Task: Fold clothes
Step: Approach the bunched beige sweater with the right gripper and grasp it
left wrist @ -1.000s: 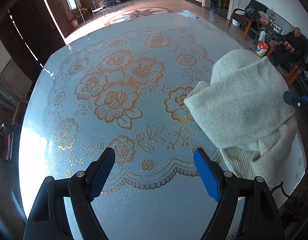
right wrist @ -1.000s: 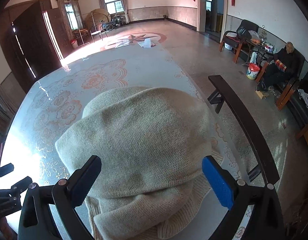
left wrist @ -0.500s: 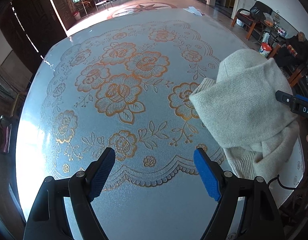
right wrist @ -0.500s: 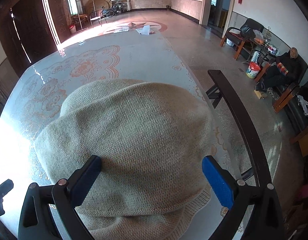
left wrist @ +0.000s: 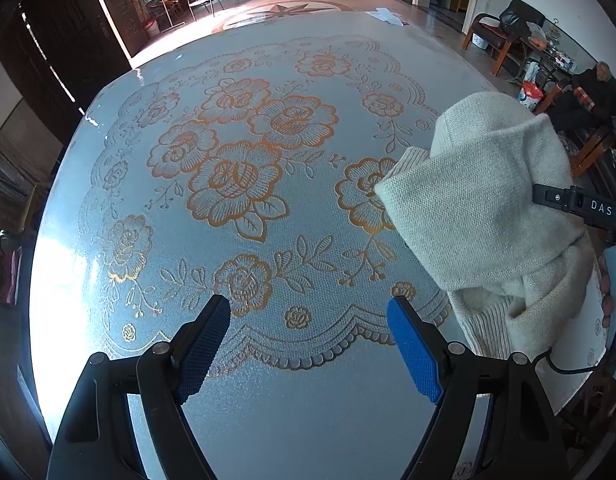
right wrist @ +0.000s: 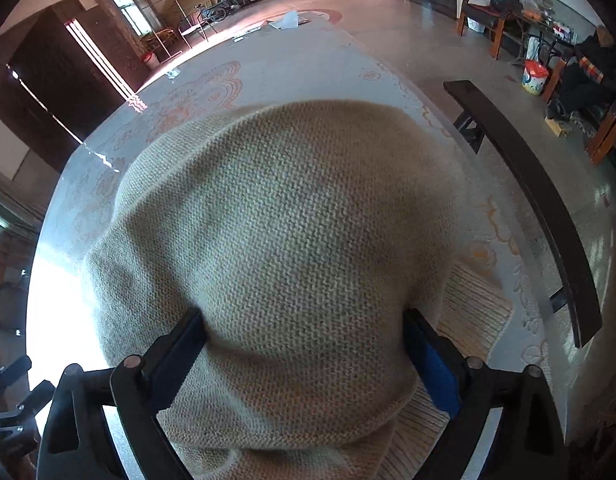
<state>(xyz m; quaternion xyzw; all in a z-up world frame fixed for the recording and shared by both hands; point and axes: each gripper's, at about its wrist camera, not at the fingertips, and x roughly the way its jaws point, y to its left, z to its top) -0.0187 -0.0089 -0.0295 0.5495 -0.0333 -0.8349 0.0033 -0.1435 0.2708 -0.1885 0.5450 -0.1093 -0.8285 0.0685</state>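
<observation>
Right tool (right wrist: 303,344), its jaws just closing, straddles a bunched cream knit sweater (right wrist: 283,240) heaped at the bench's (left wrist: 308,400) right edge, ribbed hem showing; left tool (left wrist: 308,338) gapes wide over bare cloth.

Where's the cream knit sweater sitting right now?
The cream knit sweater lies bunched at the right edge of the floral tablecloth in the left wrist view, and between the right gripper fingers in the right wrist view.
</observation>
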